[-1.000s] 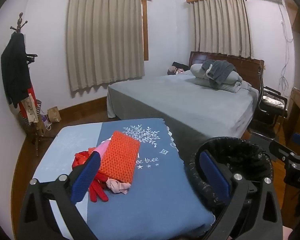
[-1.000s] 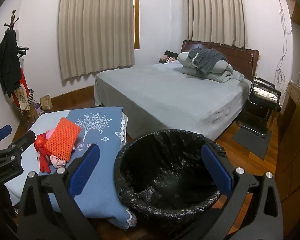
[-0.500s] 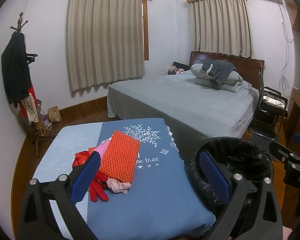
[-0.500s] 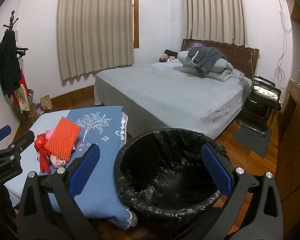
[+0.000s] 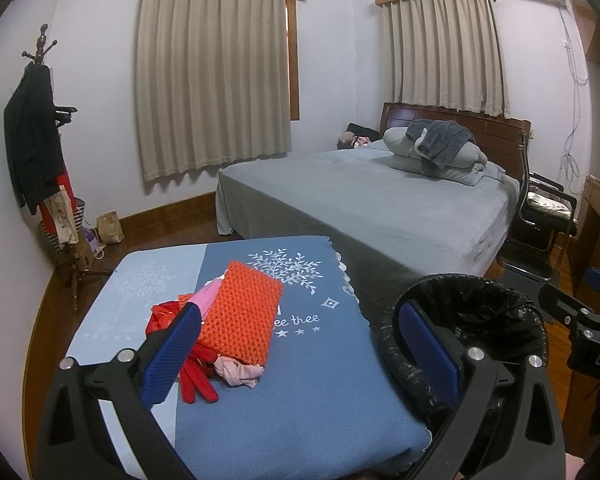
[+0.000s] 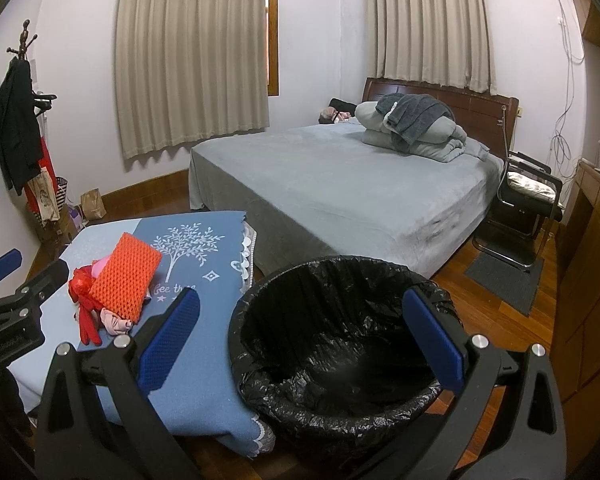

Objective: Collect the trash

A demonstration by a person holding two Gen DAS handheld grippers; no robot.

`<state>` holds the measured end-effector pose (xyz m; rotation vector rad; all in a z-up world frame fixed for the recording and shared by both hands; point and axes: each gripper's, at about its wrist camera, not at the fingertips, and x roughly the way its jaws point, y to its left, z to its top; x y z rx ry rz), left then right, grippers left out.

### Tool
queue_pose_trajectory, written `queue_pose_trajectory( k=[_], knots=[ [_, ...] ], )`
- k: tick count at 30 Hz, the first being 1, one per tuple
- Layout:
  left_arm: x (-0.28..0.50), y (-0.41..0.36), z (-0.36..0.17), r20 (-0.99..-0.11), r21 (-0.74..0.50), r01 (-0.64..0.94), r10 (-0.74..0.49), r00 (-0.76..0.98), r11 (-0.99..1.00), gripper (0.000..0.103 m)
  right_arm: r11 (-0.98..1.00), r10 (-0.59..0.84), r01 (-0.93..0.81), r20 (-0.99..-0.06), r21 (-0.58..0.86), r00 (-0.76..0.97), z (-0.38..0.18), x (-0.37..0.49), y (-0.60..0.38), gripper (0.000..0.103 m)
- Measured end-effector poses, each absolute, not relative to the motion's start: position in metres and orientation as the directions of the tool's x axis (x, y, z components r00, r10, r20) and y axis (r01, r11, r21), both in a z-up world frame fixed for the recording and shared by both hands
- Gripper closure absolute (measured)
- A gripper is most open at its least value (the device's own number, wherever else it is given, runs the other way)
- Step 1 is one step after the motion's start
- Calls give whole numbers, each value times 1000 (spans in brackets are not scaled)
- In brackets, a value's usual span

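Observation:
A small pile lies on the blue-clothed table: an orange knitted pad on top, red plastic pieces and a pink crumpled scrap under it. The same orange knitted pad shows in the right wrist view. A bin lined with a black bag stands on the floor right of the table, and the bin is also in the left wrist view. My left gripper hangs open over the table's near side, just behind the pile. My right gripper is open above the bin, holding nothing.
A grey bed with folded bedding fills the room's middle. A coat stand with clothes stands at the left wall, bags at its foot. A black chair and wooden cabinets line the right side.

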<state>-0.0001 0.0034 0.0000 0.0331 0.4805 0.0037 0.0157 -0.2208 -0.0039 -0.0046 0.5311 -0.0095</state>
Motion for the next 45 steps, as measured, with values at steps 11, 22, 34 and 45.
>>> queue_pose_trajectory(
  k=[11, 22, 34, 45],
  knots=[
    [0, 3, 0, -463, 32, 5, 11, 886, 999, 6, 1000, -9, 8, -508, -4, 861, -5, 16, -221, 5],
    [0, 4, 0, -464, 32, 4, 11, 886, 999, 6, 1000, -9, 8, -509, -5, 861, -5, 16, -221, 5],
    [0, 4, 0, -464, 32, 5, 11, 886, 999, 6, 1000, -10, 9, -510, -4, 860, -6, 17, -221, 5],
    [1, 3, -1, -465, 32, 3, 12, 885, 999, 6, 1000, -9, 8, -512, -4, 859, -7, 18, -220, 5]
  ],
)
